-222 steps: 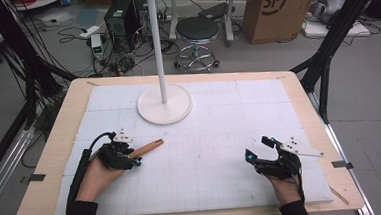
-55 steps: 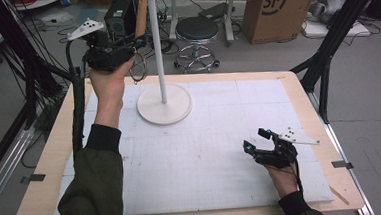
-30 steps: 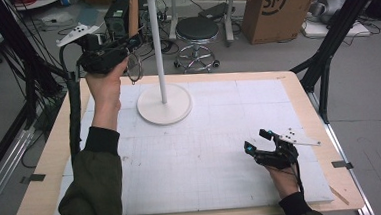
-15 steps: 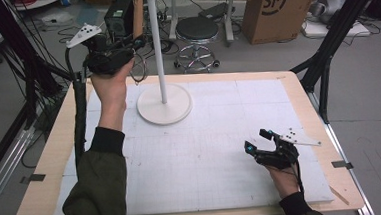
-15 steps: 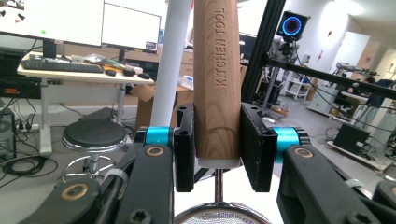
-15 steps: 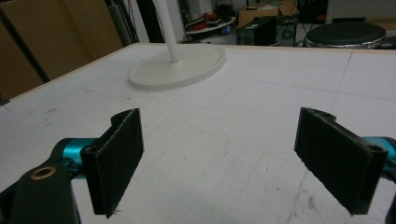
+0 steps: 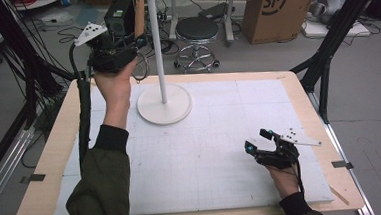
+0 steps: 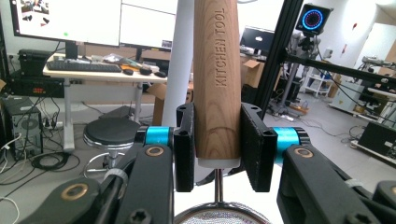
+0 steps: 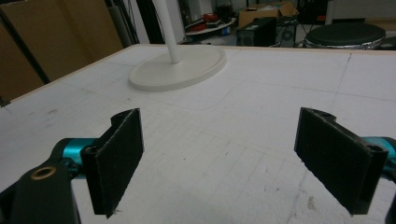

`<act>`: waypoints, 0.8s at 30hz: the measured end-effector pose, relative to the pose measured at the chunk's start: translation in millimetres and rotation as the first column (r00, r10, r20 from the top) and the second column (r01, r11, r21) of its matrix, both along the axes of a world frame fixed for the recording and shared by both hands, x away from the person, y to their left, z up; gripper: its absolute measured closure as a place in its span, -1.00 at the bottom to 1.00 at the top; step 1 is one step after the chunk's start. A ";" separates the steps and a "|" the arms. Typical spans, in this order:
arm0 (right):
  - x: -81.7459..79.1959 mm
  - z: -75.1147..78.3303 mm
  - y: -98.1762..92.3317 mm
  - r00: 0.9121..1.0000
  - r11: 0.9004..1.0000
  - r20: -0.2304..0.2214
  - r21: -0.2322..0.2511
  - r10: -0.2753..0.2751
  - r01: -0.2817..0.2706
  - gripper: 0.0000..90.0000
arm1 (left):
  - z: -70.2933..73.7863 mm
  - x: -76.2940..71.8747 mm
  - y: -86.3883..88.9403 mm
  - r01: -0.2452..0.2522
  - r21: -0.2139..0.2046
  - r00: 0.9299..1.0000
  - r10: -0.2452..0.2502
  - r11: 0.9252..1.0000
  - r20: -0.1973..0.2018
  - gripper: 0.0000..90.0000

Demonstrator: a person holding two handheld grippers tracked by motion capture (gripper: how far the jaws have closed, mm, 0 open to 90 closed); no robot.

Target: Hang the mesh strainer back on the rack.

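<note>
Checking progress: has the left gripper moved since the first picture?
Yes. The left gripper rose from the table to high beside the stand, holding the strainer.

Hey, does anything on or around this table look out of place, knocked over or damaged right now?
Nothing stands out. The white stand sits upright on the mat. The left gripper grips a wooden handle squarely, held up beside the stand's pole. The right gripper rests open, low over the mat.
</note>
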State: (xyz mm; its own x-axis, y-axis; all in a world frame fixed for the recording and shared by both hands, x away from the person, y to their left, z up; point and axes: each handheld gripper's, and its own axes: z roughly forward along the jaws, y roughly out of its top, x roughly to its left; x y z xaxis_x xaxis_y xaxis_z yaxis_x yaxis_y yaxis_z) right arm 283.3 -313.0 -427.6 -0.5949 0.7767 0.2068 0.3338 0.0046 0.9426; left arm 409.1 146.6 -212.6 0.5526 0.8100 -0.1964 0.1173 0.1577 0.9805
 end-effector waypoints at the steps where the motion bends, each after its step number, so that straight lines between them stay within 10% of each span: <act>1: -0.1 0.1 -0.1 1.000 1.000 -0.002 0.001 -0.001 0.001 -0.66 | -0.4 0.5 0.0 0.002 -0.005 1.000 -0.002 1.000 -0.002 0.53; 13: -0.9 0.5 -0.5 1.000 1.000 0.008 -0.002 -0.004 0.004 -0.66 | -8.9 8.9 -2.4 0.027 -0.008 0.999 -0.027 1.000 -0.019 0.51; 20: -1.2 0.5 -0.6 1.000 1.000 0.005 -0.004 -0.003 0.003 -0.66 | -8.9 7.5 3.6 -0.003 -0.033 1.000 0.004 0.999 0.012 -0.19; 24: -1.4 0.5 0.1 1.000 1.000 0.002 -0.005 0.000 0.000 -0.66 | -9.6 4.9 6.2 -0.007 -0.031 1.000 0.007 1.000 0.020 -0.28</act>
